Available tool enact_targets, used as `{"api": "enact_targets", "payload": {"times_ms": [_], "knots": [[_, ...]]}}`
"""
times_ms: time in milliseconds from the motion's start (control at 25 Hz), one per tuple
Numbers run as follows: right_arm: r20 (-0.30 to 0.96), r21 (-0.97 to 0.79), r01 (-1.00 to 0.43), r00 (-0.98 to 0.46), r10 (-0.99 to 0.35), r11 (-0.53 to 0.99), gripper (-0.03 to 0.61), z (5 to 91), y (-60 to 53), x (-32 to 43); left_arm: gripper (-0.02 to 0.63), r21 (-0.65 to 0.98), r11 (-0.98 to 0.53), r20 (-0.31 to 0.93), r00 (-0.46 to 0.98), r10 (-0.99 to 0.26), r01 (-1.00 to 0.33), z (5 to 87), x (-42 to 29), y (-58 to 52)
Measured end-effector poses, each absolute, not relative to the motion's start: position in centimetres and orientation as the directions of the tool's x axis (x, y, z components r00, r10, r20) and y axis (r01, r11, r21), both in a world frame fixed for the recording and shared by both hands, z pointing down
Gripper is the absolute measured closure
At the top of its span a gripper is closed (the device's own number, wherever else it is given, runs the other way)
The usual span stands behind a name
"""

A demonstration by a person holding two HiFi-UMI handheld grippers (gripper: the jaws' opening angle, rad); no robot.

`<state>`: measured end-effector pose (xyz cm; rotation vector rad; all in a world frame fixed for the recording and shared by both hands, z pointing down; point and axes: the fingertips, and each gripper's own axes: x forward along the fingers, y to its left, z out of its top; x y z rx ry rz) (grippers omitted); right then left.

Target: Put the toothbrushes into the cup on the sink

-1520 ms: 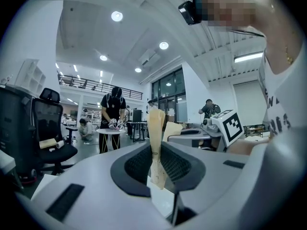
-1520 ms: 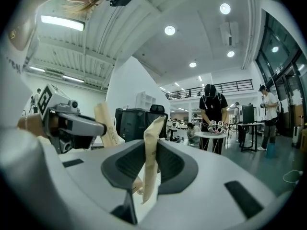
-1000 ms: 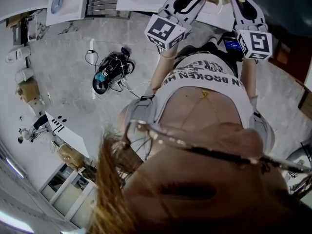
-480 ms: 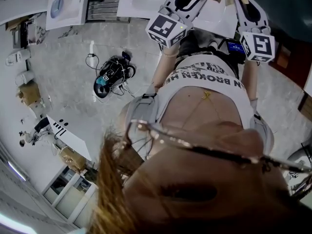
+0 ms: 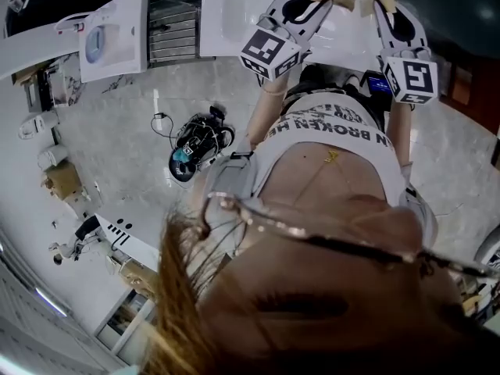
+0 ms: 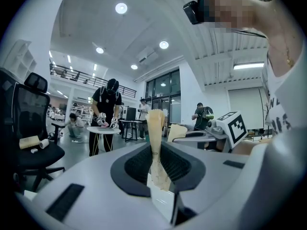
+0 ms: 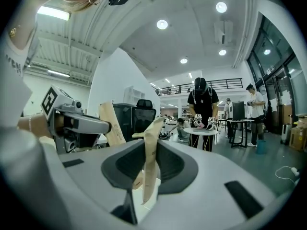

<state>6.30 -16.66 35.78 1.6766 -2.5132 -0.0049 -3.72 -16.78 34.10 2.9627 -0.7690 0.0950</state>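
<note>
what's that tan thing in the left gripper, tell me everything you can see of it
The tan sleeve is long, flat and narrow. It looks like paper and has small dark print midway along it. It is probably a wrapped toothbrush, though no brush shows. It is clamped on edge by the left gripper between its dark ribbed pads, with its far end poking out beyond the jaw tips. Nothing else touches it.

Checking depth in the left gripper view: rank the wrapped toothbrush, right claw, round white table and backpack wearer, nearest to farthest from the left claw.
1. wrapped toothbrush, pinched in the left claw, centre.
2. right claw, close by on the right.
3. round white table, left of centre.
4. backpack wearer, far back, right of centre.
</note>
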Motion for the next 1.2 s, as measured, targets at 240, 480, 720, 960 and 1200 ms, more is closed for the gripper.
{"api": "enact_targets", "payload": {"times_ms": [240, 480, 720, 960, 1200], "knots": [[0.096, 0.07, -0.93, -0.354, -0.93, 0.361, 0.502, 36.0, -18.1, 4.0, 0.551, 0.058, -0.887, 0.076, 0.888, -0.453, -0.458, 34.0, -6.1, -18.7], [0.085, 0.084, -0.951, -0.291, -0.953, 0.297, 0.502, 35.9, -20.5, 2.8, 0.551, 0.063, -0.903, 0.082, 0.904, -0.42, -0.425, 34.8, -8.4, -21.1], [0.084, 0.071, -0.975, -0.205, -0.975, 0.211, 0.502, 36.5, -22.5, 3.3, 0.551, 0.068, -0.923, 0.088, 0.924, -0.372, -0.378, 35.7, -9.4, -23.2], [0.096, 0.073, -0.983, -0.164, -0.982, 0.171, 0.502, 37.3, -24.0, 4.7, 0.551, 0.085, -0.928, 0.101, 0.93, -0.353, -0.362, 36.5, -8.9, -24.9], [0.113, 0.078, -0.986, -0.138, -0.984, 0.147, 0.502, 37.0, -24.8, 10.5, 0.551, 0.105, -0.919, 0.114, 0.923, -0.369, -0.38, 35.8, -5.4, -25.0]]}}
